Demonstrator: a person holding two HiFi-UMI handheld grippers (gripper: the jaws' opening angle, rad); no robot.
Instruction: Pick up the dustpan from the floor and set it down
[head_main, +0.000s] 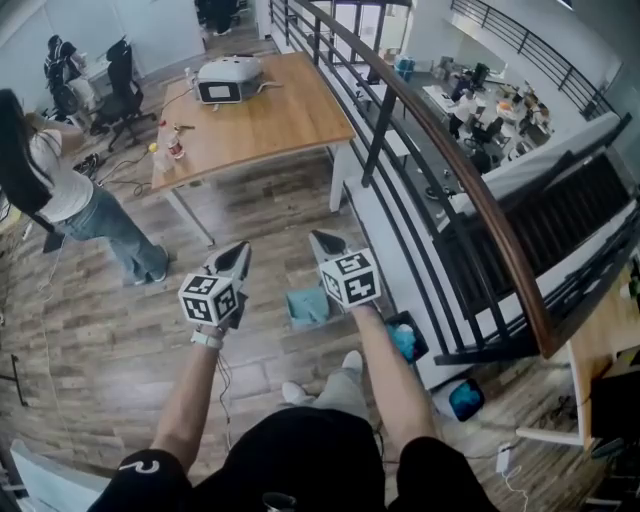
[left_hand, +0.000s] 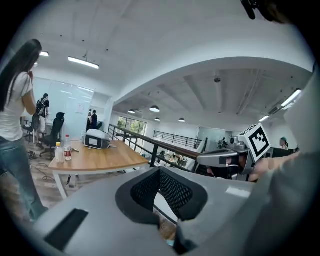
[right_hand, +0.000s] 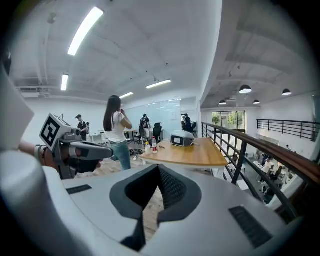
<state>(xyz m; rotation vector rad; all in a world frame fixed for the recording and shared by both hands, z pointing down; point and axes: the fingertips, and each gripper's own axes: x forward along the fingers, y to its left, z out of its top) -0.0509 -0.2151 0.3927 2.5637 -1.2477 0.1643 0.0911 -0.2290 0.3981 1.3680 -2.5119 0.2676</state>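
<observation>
Head view: the dustpan (head_main: 308, 305) lies on the wooden floor (head_main: 120, 330) just ahead of the wearer's feet, near the foot of the railing (head_main: 470, 190). It is a pale blue, shallow thing. The left tongs (head_main: 240, 254) and right tongs (head_main: 322, 241) are held up side by side above it, well apart from it, and neither carries anything. It looks like thin moulded plastic, so probably light, stiff and a little slick. A pinch on a rim edge or on the handle should be enough (the handle cannot be made out from here), though a one-sided grip might let it swing.

Left gripper view: the left tongs (left_hand: 160, 171) are closed pad to pad with nothing between them. They look out across the room to the worktop (left_hand: 95, 155), with a person (left_hand: 15, 125) standing at the left edge. The right tongs (left_hand: 227, 159) show alongside. The dustpan is not clearly in this view.

Right gripper view: the right tongs (right_hand: 159, 169) are also fully closed and empty. The same worktop (right_hand: 185, 152) and the left tongs (right_hand: 80, 149) are in sight, but the floor below is mostly hidden. Only the head view places the dustpan, and only the gripper views show how the pads meet.
</observation>
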